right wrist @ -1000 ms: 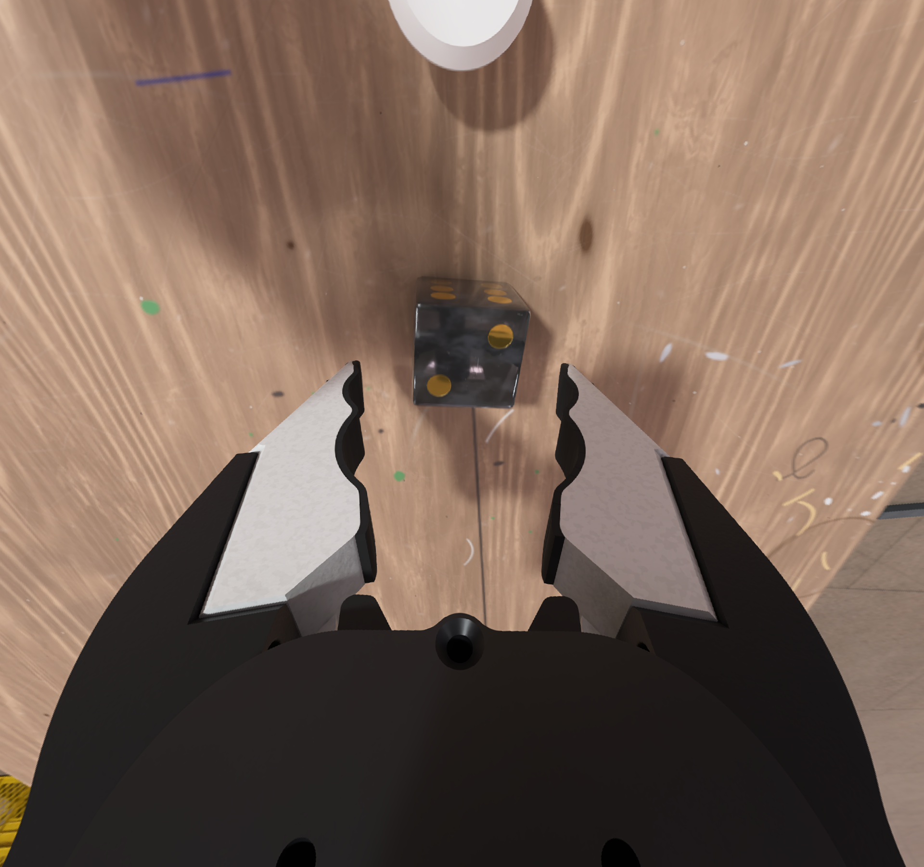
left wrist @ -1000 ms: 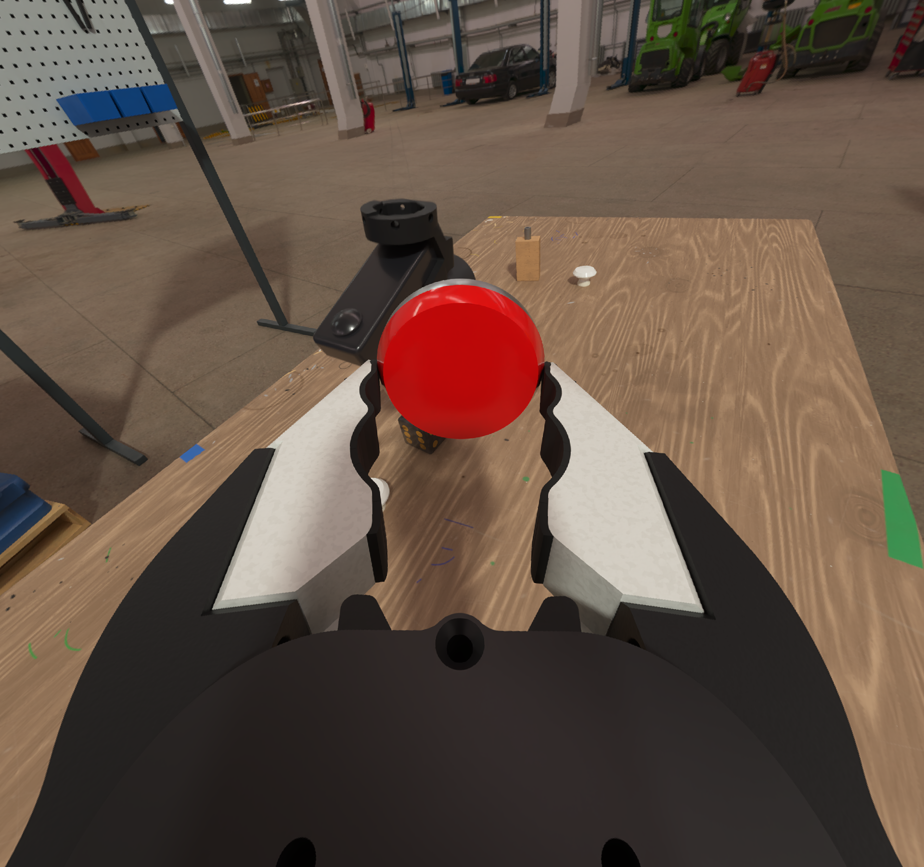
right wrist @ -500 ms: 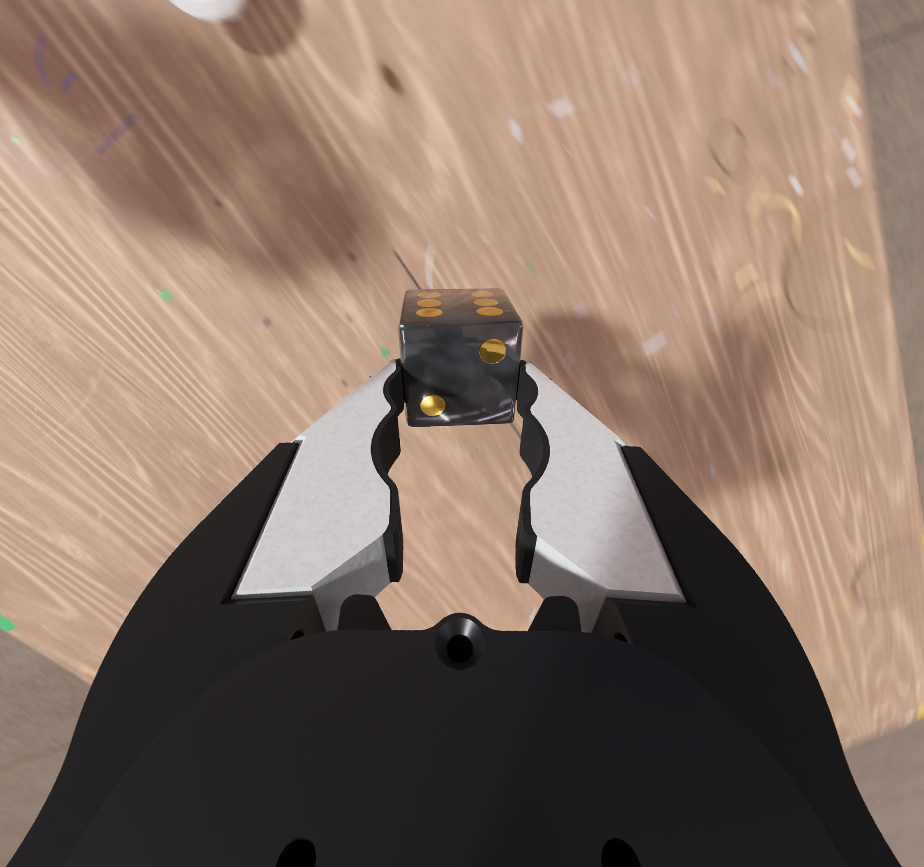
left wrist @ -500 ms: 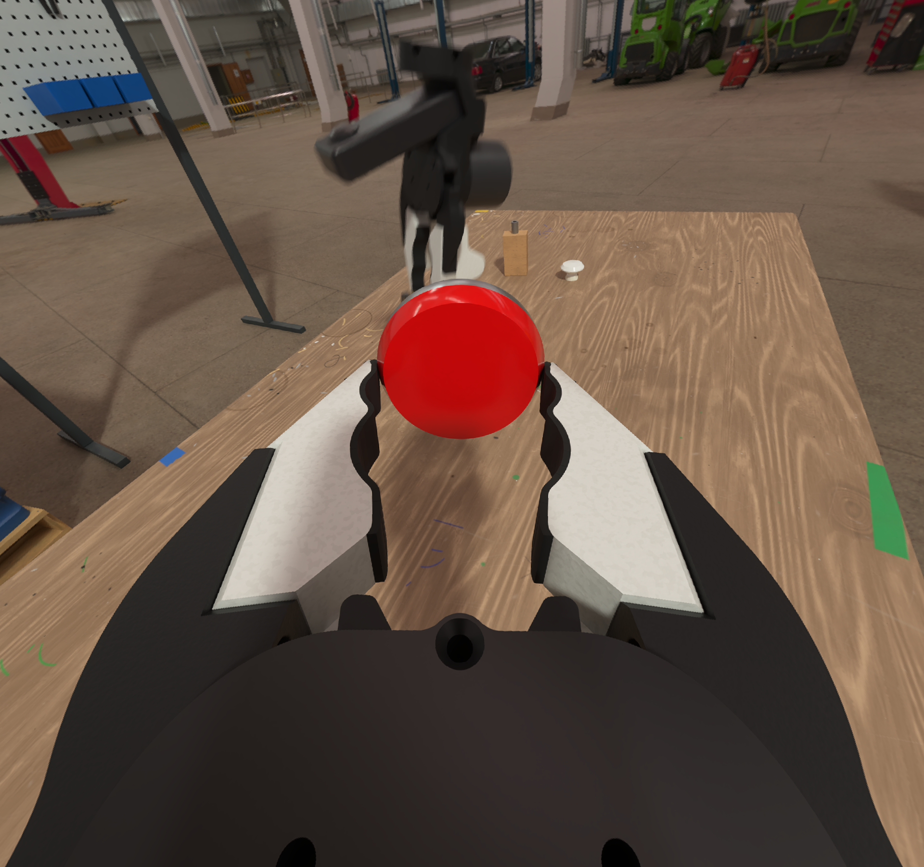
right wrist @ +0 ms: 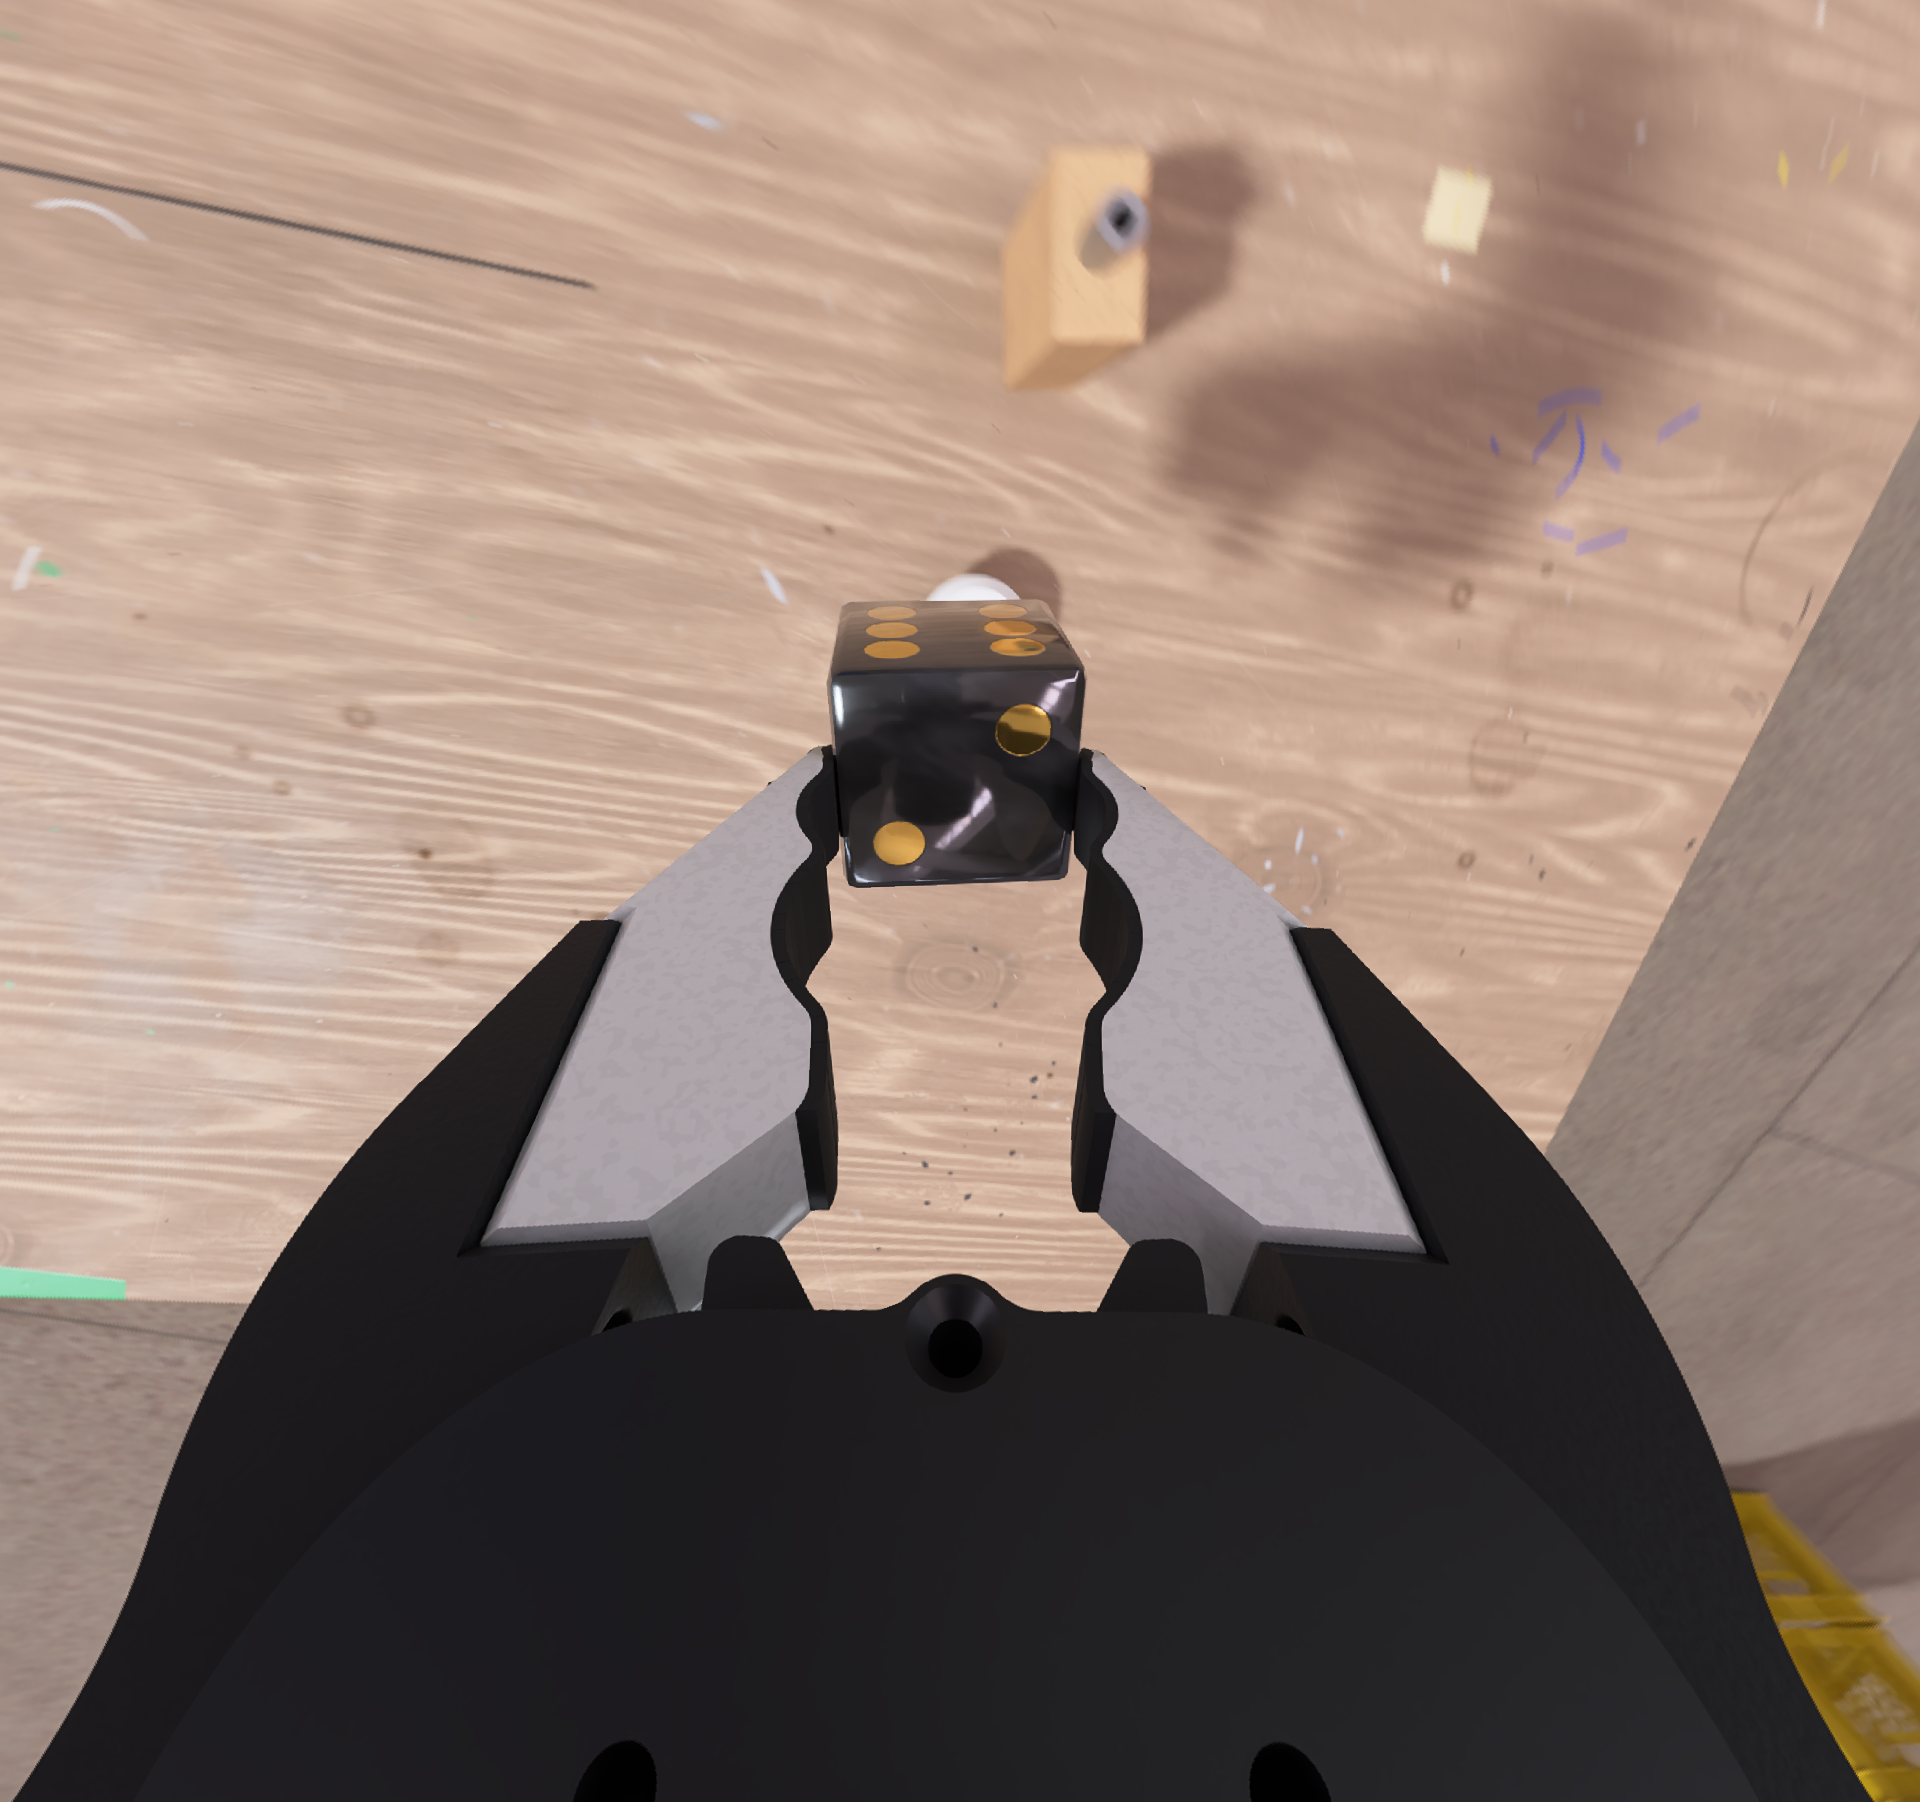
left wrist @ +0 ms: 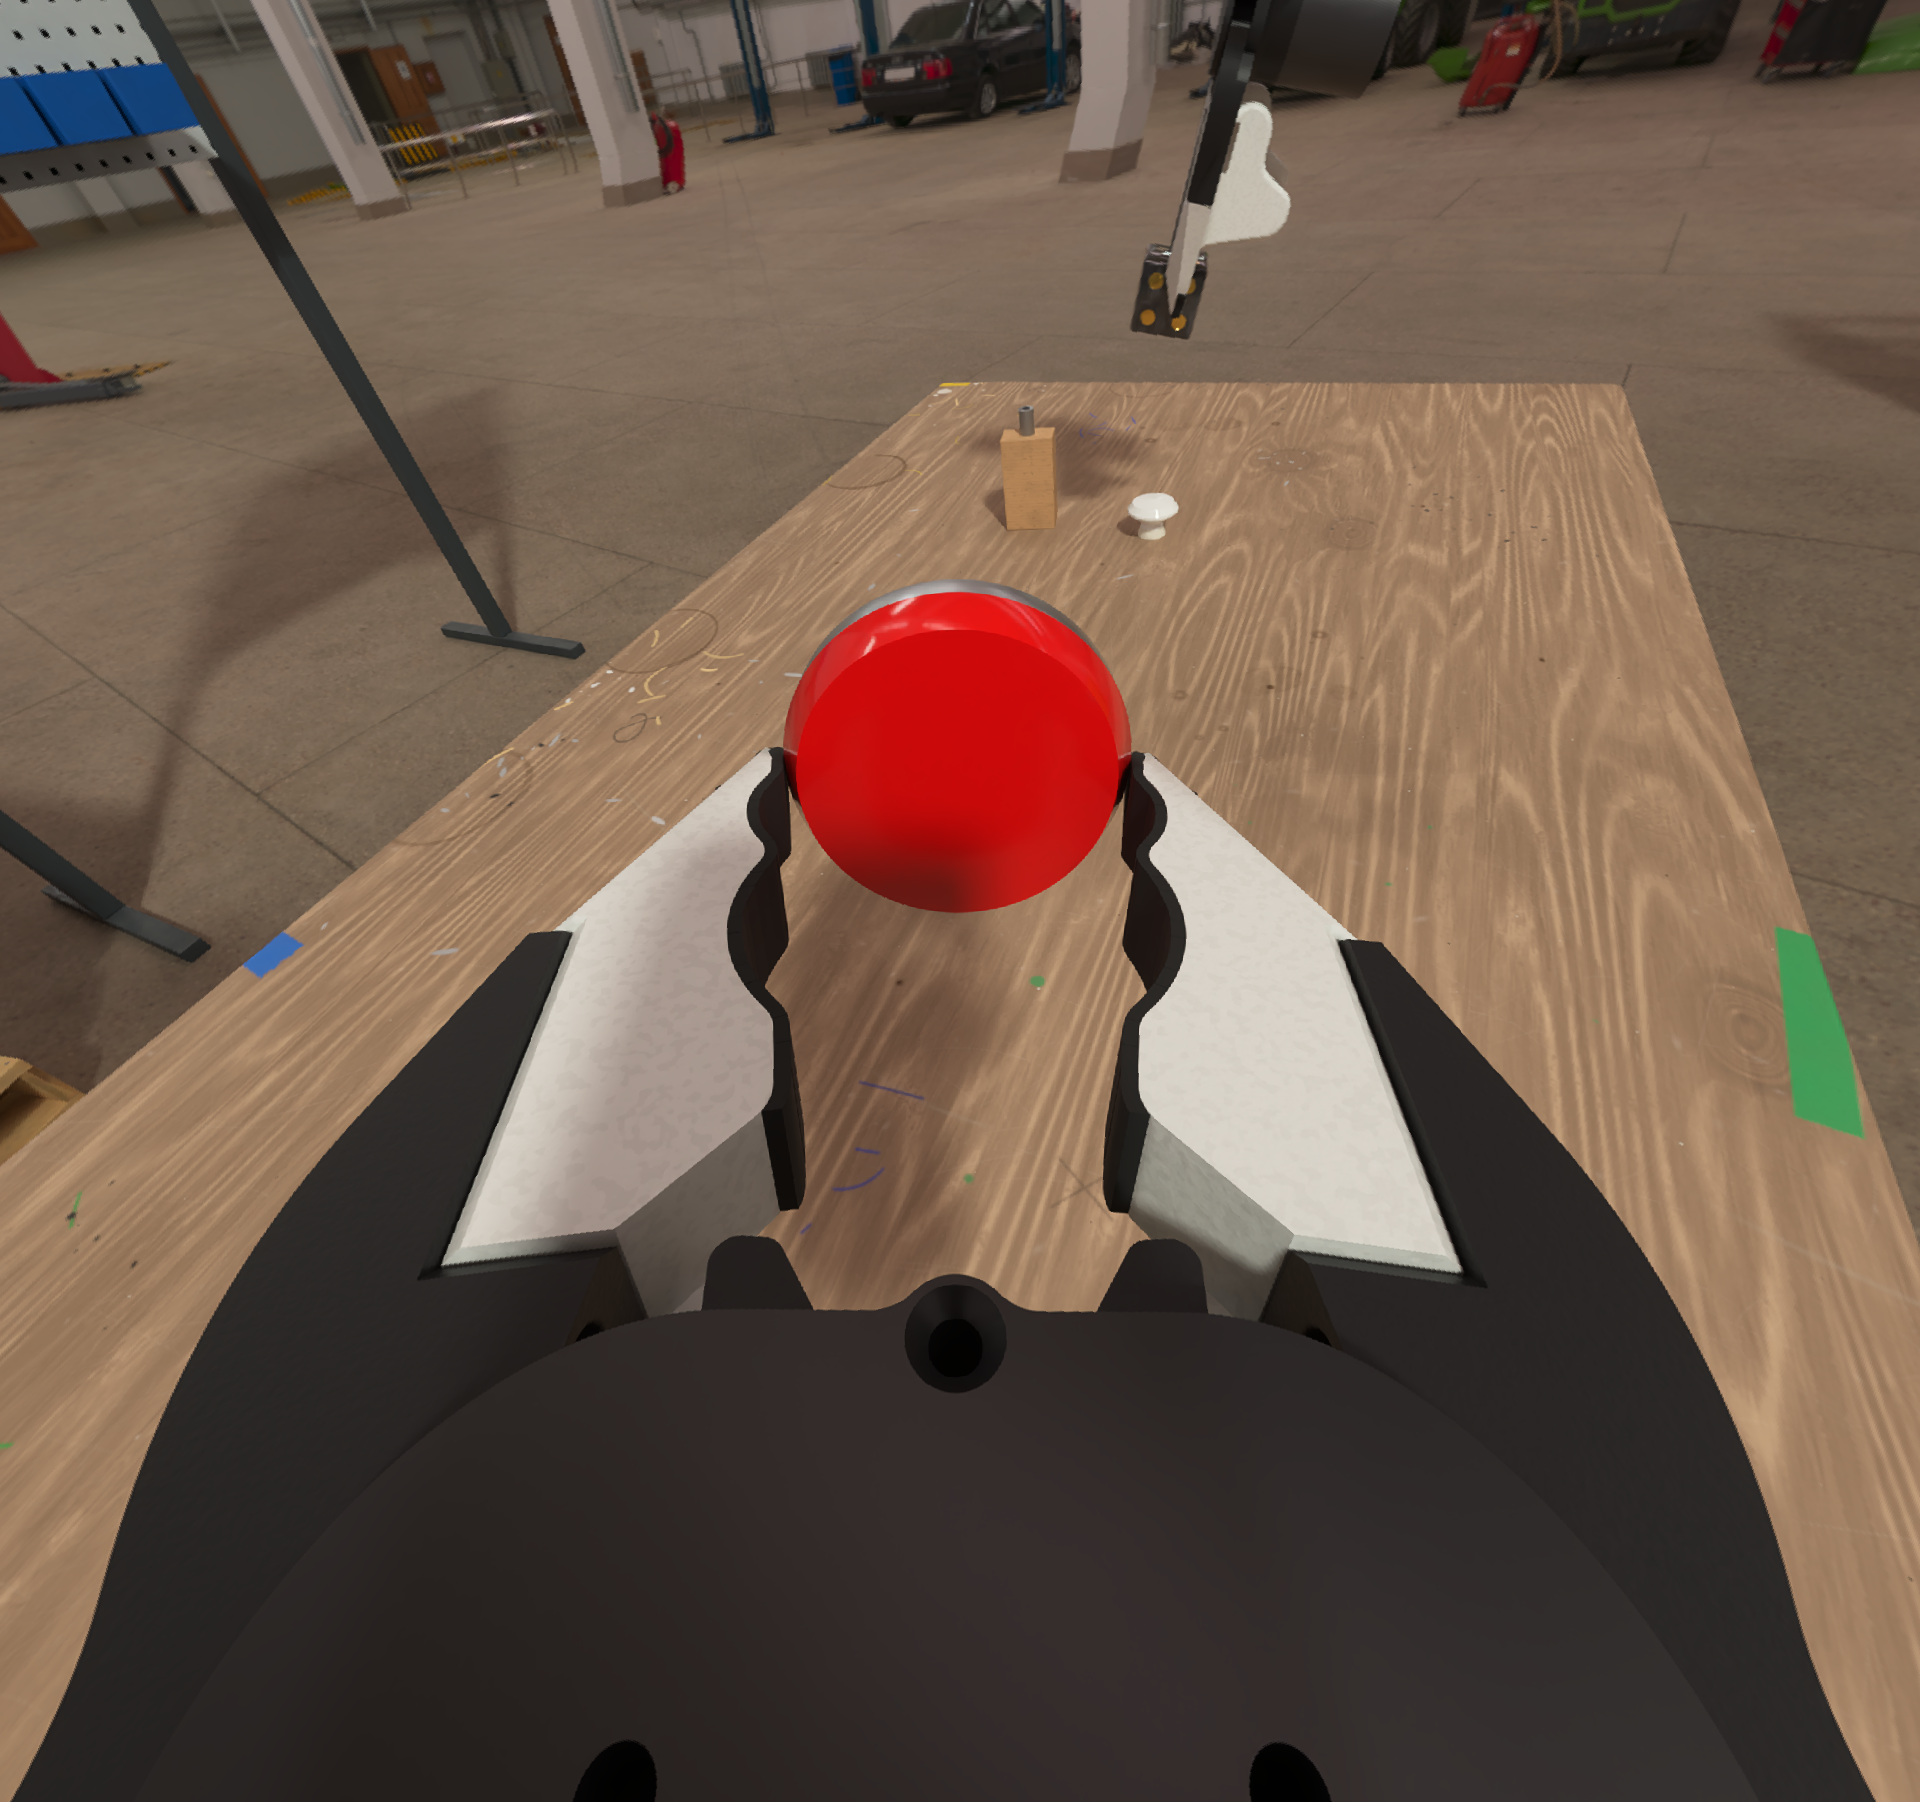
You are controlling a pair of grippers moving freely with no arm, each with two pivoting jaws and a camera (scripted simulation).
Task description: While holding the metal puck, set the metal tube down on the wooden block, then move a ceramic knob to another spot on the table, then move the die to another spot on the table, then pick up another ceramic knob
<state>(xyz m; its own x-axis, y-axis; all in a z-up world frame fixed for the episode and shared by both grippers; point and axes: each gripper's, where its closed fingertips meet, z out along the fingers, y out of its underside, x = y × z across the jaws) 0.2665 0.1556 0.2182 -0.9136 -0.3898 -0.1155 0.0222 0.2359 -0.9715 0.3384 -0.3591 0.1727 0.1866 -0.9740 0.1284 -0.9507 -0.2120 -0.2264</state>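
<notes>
My left gripper (left wrist: pixel 956 778) is shut on the red metal puck (left wrist: pixel 956 765) and holds it above the wooden table (left wrist: pixel 1455 765). My right gripper (right wrist: pixel 956 776) is shut on the black die (right wrist: pixel 956 744) with gold pips, high above the table; it shows in the left wrist view (left wrist: pixel 1166 298) at the top, beyond the far edge. The wooden block (left wrist: pixel 1029 479) stands upright at the far end with the small metal tube (left wrist: pixel 1025 420) on top; both show in the right wrist view, block (right wrist: pixel 1075 298), tube (right wrist: pixel 1114 230). A white ceramic knob (left wrist: pixel 1151 513) sits right of the block; the die mostly hides it (right wrist: pixel 971 589).
A green tape strip (left wrist: pixel 1813 1035) marks the table's right edge and a blue one (left wrist: pixel 272 952) the left edge. A dark slanted stand leg (left wrist: pixel 343 370) rises left of the table. The table edge and floor (right wrist: pixel 1766 921) lie to the right below my right gripper.
My right gripper closed on the die, lifted it off the table and carried it up and toward the far end. My left gripper kept hold of the puck and drew back slightly.
</notes>
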